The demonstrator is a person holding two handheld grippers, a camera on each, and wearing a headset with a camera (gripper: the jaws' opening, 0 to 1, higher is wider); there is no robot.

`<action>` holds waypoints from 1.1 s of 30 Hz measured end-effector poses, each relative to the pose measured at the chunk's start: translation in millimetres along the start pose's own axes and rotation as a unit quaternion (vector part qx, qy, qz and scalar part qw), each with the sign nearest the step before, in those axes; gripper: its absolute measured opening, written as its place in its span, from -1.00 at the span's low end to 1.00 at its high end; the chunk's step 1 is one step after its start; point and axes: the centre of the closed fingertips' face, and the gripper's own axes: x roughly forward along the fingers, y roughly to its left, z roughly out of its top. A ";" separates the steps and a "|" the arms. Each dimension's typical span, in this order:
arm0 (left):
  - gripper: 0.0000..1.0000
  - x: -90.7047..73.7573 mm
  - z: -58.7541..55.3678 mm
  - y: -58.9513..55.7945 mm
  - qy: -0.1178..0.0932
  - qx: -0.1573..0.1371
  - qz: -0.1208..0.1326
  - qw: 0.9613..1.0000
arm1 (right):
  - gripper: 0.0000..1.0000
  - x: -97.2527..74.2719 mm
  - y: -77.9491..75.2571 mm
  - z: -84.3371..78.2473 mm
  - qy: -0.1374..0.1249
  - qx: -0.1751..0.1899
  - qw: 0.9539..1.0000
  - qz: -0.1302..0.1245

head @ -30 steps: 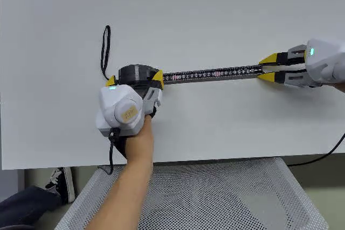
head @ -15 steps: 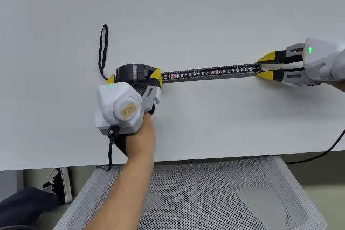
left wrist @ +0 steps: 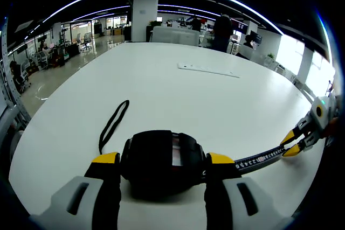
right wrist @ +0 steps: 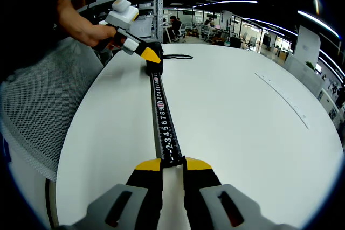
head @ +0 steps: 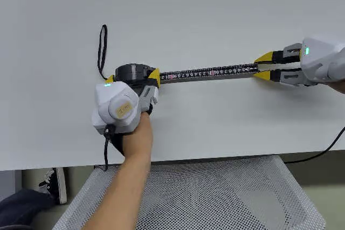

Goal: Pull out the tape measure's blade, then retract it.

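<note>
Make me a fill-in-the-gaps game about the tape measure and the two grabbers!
The left gripper grips the tape measure's case on the ____ table.
The right gripper pinches the end of the blade, which is pulled ____.
The looped strap beside the case is coloured ____.
Missing words: white, out, black.

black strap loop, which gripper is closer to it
Left. The left gripper clamps the tape measure case beside the strap; the right gripper grips the blade tip at the far end.
</note>
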 end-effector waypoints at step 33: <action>0.19 -1.1 0.6 -0.8 -0.002 -0.010 -0.011 1.000 | -0.76 9.7 3.0 21.5 -0.011 -0.007 1.000 0.001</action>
